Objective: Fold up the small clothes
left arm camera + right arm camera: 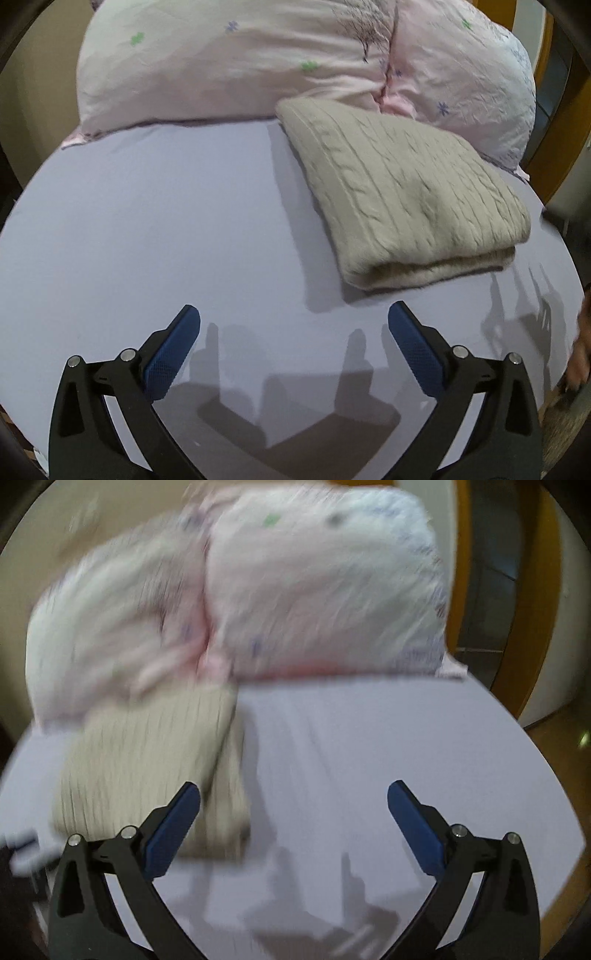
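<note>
Left gripper [293,314] jaws wide apart, holding nothing, over lilac sheet [147,229]. Folded beige knit sweater [402,192] lies on the sheet at 1 o'clock, its far edge touching the pink duvet [236,62]. Right gripper [293,794] also spread, empty; view blurred, sweater [140,760] at 10 o'clock, under the left fingertip [188,797].

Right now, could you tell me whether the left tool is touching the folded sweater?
Apart. The left wrist view shows the left tool open, with bare sheet between it and the folded sweater.
</note>
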Demonstrator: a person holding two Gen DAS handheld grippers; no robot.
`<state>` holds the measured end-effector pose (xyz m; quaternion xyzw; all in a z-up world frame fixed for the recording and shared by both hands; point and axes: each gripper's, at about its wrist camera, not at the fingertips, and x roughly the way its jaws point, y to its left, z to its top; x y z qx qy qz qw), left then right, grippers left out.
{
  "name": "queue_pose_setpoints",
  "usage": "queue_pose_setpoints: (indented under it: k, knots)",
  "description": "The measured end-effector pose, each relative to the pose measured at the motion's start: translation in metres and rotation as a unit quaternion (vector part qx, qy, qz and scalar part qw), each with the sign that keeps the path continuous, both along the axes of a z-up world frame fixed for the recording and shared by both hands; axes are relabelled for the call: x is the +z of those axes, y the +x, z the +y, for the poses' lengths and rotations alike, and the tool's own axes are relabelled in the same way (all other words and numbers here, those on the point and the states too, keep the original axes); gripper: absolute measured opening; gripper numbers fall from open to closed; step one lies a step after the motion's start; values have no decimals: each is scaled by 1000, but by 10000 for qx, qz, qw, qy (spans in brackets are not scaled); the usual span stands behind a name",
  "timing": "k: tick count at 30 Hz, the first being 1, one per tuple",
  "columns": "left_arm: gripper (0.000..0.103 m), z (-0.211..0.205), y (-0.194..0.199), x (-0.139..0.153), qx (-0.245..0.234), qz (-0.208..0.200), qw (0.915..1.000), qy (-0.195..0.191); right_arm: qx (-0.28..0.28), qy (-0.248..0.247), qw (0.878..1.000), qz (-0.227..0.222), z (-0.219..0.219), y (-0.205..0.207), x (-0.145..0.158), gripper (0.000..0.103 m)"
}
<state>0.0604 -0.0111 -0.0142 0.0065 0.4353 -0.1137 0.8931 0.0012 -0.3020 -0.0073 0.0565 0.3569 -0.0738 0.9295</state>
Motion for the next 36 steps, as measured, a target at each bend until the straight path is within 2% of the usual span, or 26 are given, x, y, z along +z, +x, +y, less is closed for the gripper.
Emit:
queue_pose_setpoints:
  k: [2, 8, 12, 18, 36]
  knots:
    - [102, -7, 0, -3, -27, 92, 9999, 62, 399, 17, 9989, 253, 20, 0, -16, 101]
    - [102, -23, 2, -13, 1, 264, 9990, 370, 748, -102, 9952, 619, 56, 8, -38, 101]
    - [102, -29, 5, -15, 10, 242, 9979, 603, 583, -299, 9945, 812, 74, 20, -51, 101]
    - [102, -25, 5, -16, 101, -47, 9986, 525, 426, -35, 9955, 843, 65, 23, -55, 101]
    - [102, -26, 7, -16, -63, 46, 9983, 581, 617, -90, 9948, 799, 73, 21, -54, 101]
